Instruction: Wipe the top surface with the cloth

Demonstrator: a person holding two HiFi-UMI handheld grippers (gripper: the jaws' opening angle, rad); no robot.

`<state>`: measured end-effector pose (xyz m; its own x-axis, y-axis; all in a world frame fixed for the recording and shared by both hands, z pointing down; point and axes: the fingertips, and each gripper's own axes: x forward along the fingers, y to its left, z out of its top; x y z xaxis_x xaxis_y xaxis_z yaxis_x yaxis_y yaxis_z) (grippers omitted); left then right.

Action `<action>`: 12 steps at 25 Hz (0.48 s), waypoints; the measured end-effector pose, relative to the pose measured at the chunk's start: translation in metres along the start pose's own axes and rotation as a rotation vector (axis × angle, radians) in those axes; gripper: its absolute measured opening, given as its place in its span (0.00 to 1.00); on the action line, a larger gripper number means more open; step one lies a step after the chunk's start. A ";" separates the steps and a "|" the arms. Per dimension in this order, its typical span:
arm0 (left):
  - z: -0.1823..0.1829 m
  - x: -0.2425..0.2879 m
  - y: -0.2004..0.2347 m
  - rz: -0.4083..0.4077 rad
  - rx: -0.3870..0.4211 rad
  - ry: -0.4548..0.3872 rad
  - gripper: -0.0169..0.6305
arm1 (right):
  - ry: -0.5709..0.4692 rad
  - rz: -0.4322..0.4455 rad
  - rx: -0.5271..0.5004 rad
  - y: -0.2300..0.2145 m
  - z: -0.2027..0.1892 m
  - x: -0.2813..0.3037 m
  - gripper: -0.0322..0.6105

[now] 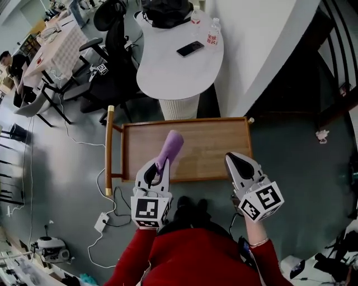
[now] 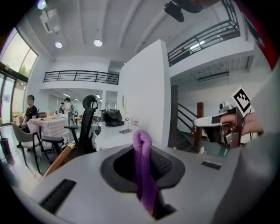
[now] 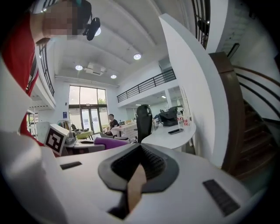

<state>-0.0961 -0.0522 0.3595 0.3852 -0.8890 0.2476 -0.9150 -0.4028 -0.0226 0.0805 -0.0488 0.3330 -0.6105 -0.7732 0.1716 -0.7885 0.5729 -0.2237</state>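
Note:
A wooden cart with a raised rim (image 1: 245, 146) stands in front of me; its flat top (image 1: 207, 146) is bare wood. My left gripper (image 1: 159, 164) hovers over the near left part of the top, shut on a rolled purple cloth (image 1: 172, 144) that sticks out forward over the wood. In the left gripper view the cloth (image 2: 142, 168) stands upright between the jaws. My right gripper (image 1: 231, 158) is shut with nothing in it, over the cart's near right corner. In the right gripper view its jaws (image 3: 139, 153) meet, and the cloth (image 3: 111, 142) shows to the left.
Beyond the cart is a white rounded table (image 1: 168, 70) with a phone (image 1: 190, 48), bottles (image 1: 212, 32) and a black bag (image 1: 166, 12). A black office chair (image 1: 112, 61) stands at the left. A power strip (image 1: 102, 222) and cables lie on the floor. A stair railing (image 1: 341, 33) is at the right.

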 end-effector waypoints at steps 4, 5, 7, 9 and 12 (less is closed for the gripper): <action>0.015 0.002 -0.023 -0.047 -0.019 -0.039 0.10 | -0.024 -0.026 -0.034 0.001 0.011 -0.016 0.06; 0.017 0.002 -0.028 -0.058 -0.027 -0.044 0.10 | -0.028 -0.028 -0.042 0.002 0.012 -0.019 0.06; 0.022 0.004 -0.037 -0.081 -0.038 -0.056 0.10 | -0.032 -0.026 -0.065 0.004 0.014 -0.024 0.06; 0.029 0.006 -0.044 -0.100 -0.038 -0.068 0.10 | -0.039 -0.027 -0.085 0.007 0.016 -0.028 0.06; 0.035 0.009 -0.050 -0.113 -0.030 -0.080 0.10 | -0.046 -0.024 -0.112 0.011 0.017 -0.031 0.06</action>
<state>-0.0422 -0.0475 0.3286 0.4936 -0.8532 0.1685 -0.8677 -0.4961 0.0300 0.0918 -0.0229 0.3088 -0.5895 -0.7971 0.1307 -0.8076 0.5791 -0.1110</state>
